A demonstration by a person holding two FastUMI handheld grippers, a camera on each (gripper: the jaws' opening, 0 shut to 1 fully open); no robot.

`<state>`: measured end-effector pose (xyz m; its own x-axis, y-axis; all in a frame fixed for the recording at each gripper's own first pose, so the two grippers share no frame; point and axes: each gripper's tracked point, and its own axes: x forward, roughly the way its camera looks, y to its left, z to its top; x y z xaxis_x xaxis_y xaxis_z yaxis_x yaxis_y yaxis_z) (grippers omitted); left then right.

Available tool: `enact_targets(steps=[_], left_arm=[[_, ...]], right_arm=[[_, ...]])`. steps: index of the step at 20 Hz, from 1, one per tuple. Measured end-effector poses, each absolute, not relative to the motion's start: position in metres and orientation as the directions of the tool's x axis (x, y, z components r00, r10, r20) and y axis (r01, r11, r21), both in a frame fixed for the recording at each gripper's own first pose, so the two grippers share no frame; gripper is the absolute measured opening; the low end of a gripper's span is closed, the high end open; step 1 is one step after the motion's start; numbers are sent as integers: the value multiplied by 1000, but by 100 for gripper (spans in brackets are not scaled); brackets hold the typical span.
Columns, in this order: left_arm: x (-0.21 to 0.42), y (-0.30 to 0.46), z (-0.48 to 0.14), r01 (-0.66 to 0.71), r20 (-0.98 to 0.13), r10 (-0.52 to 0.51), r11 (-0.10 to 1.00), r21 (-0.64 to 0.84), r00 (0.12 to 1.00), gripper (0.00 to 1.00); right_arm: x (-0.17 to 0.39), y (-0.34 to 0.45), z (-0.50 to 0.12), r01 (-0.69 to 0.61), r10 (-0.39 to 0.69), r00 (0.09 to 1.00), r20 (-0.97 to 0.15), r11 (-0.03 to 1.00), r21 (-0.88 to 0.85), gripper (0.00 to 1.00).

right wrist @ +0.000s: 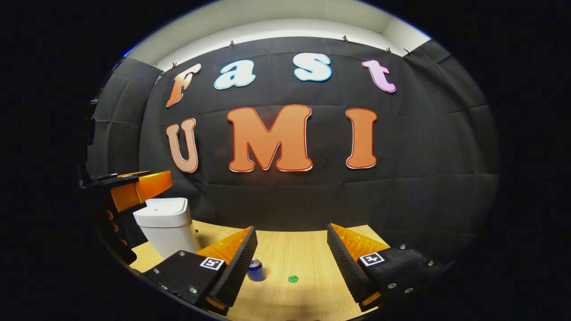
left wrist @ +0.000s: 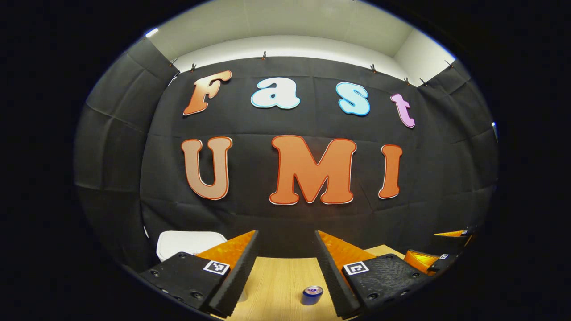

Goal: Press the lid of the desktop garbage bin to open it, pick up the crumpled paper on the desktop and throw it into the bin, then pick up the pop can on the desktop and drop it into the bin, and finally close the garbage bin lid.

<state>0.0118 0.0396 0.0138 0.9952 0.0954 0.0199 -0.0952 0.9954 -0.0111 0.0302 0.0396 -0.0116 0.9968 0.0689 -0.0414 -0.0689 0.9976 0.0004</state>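
The white desktop bin [right wrist: 167, 225] stands at the table's left with its lid down; in the left gripper view its lid [left wrist: 185, 244] peeks over my left finger. A blue pop can [right wrist: 255, 269] stands upright on the wood, and it sits low between the fingers in the left gripper view [left wrist: 312, 295]. A small green crumpled paper [right wrist: 292, 279] lies to the right of the can. My left gripper [left wrist: 286, 232] is open, held above the table with nothing in it. My right gripper [right wrist: 291, 227] is open and holds nothing too.
The light wooden table [right wrist: 312, 254] runs back to the black cloth wall. In the right gripper view the left gripper [right wrist: 134, 187] hovers just above and left of the bin. The right gripper [left wrist: 439, 247] shows at the right of the left gripper view.
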Motion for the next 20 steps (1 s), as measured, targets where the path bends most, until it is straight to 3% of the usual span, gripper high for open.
enact_targets(steps=[5,9,11,12,16,18,20], left_arm=[[12,42,11,-95,6,95,995,-12,995,74],[11,46,8,-102,-8,102,995,-6,995,65],[9,50,8,-112,-11,112,994,-2,994,51],[12,53,6,-121,-12,121,993,4,993,51],[13,69,4,-152,-20,152,988,29,988,14],[14,82,3,-184,-23,185,982,37,982,3],[15,97,2,-219,-33,220,975,44,975,0]], right_arm=[[33,43,-11,-75,74,996,-43,997,-5,94],[34,43,-13,-78,77,996,-48,997,-11,94],[34,43,-13,-76,75,996,-48,997,-14,94],[35,43,-13,-75,74,996,-49,997,-14,94],[35,45,-14,-76,75,996,-52,997,-13,94],[35,47,-16,-79,78,995,-56,997,-14,94],[36,50,-18,-80,79,995,-60,997,-15,94]])
